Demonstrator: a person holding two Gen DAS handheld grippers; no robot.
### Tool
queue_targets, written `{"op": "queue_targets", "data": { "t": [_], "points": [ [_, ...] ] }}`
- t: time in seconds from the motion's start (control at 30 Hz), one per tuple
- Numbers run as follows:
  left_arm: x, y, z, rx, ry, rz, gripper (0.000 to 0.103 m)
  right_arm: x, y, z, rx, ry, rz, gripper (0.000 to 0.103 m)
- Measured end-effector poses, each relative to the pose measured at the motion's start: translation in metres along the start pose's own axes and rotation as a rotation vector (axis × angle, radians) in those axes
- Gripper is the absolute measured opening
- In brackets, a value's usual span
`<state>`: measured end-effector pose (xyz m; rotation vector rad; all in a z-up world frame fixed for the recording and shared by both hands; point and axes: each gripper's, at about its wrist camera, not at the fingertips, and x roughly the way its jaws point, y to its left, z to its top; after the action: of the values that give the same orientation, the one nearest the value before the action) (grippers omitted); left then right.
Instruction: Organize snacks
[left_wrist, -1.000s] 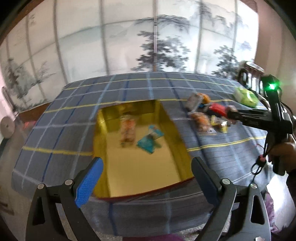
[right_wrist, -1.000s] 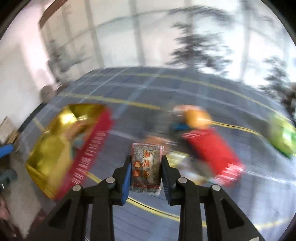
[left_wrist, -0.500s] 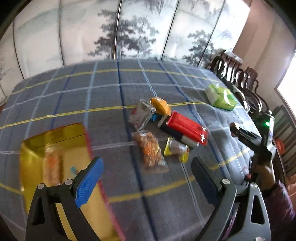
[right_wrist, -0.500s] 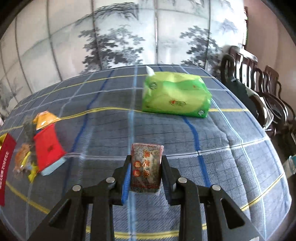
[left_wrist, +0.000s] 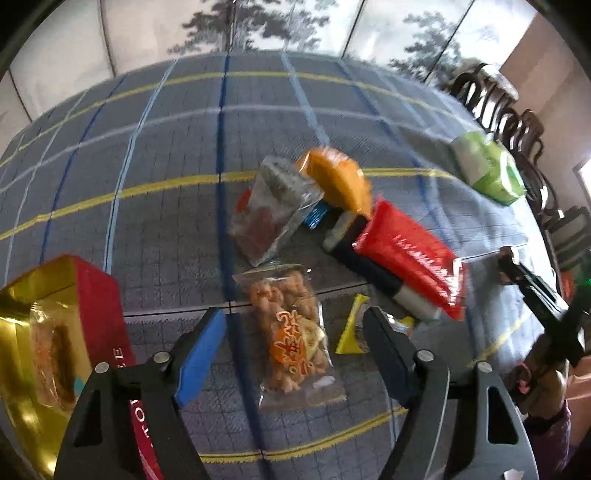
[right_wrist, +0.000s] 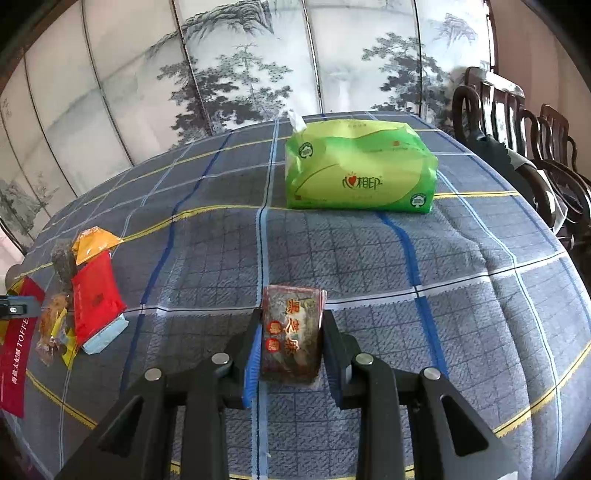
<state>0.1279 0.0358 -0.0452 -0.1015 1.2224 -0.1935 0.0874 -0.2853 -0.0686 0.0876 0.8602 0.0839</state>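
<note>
My left gripper (left_wrist: 295, 332) is open and hovers just above a clear bag of orange fried snacks (left_wrist: 291, 332), which lies between its fingers. Beyond it lie a clear pouch with dark red pieces (left_wrist: 269, 218), an orange packet (left_wrist: 336, 181), a red packet (left_wrist: 406, 254) on a dark bar, and a small yellow packet (left_wrist: 351, 328). The red box with a gold lining (left_wrist: 92, 291) sits at the left with a snack inside. My right gripper (right_wrist: 291, 332) is shut on a dark brown snack packet (right_wrist: 291, 328) above the tablecloth.
A green tissue pack (right_wrist: 358, 170) stands on the checked blue-grey tablecloth (right_wrist: 369, 258) ahead of the right gripper. Dark wooden chairs (right_wrist: 517, 122) line the table's right side. A painted folding screen (right_wrist: 240, 66) stands behind the table. The right gripper shows at the left wrist view's right edge (left_wrist: 532, 284).
My left gripper has swung right from the gold box and come down over the orange snack bag. My right gripper has turned right toward the tissue pack, still holding the dark packet.
</note>
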Motion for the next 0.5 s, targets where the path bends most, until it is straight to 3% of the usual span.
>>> {"op": "queue_targets", "data": {
  "t": [0.17, 0.3, 0.5],
  "points": [
    [0.015, 0.005, 0.002, -0.032, 0.035, 0.029, 0.072, -0.002, 0.0, -0.003, 0.0, -0.008, 0.007, 0.029],
    [0.019, -0.002, -0.002, 0.015, 0.017, 0.094, 0.037, -0.003, 0.0, -0.003, 0.007, -0.008, 0.009, 0.03],
    [0.002, -0.001, -0.02, -0.006, -0.024, 0.105, 0.036, -0.001, -0.003, -0.002, 0.014, -0.002, 0.001, 0.03]
  ]
}}
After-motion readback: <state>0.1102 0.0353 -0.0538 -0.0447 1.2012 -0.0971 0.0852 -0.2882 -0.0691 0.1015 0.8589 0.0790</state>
